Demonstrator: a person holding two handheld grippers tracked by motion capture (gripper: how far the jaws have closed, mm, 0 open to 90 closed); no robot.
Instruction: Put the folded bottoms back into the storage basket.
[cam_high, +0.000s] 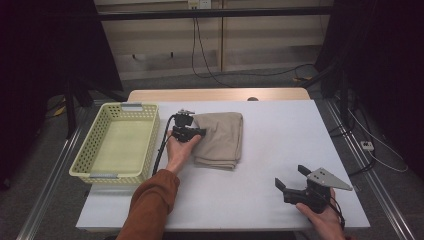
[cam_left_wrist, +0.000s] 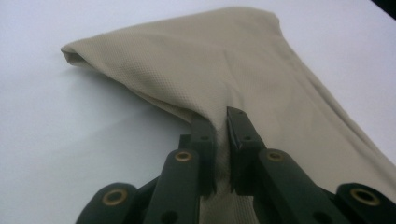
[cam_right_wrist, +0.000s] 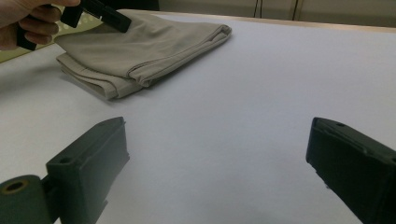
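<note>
A folded beige cloth (cam_high: 220, 139) lies on the white table (cam_high: 280, 150), right of a basket. My left gripper (cam_high: 199, 132) sits at the cloth's left edge. In the left gripper view its jaws pinch a fold of the cloth (cam_left_wrist: 219, 79) between the fingertips (cam_left_wrist: 222, 122), and the fabric rises into a ridge there. The right gripper (cam_high: 291, 176) rests near the table's front right corner with jaws wide apart and nothing between them. From the right gripper view (cam_right_wrist: 219, 154) I see the cloth (cam_right_wrist: 140, 46) far off, with the left gripper (cam_right_wrist: 122, 24) biting its top layer.
A pale yellow-green plastic basket (cam_high: 85, 157) stands at the table's left side, close to my left forearm. Bare white tabletop stretches between the cloth and the right gripper. Cables and dark stands lie on the floor beyond the table.
</note>
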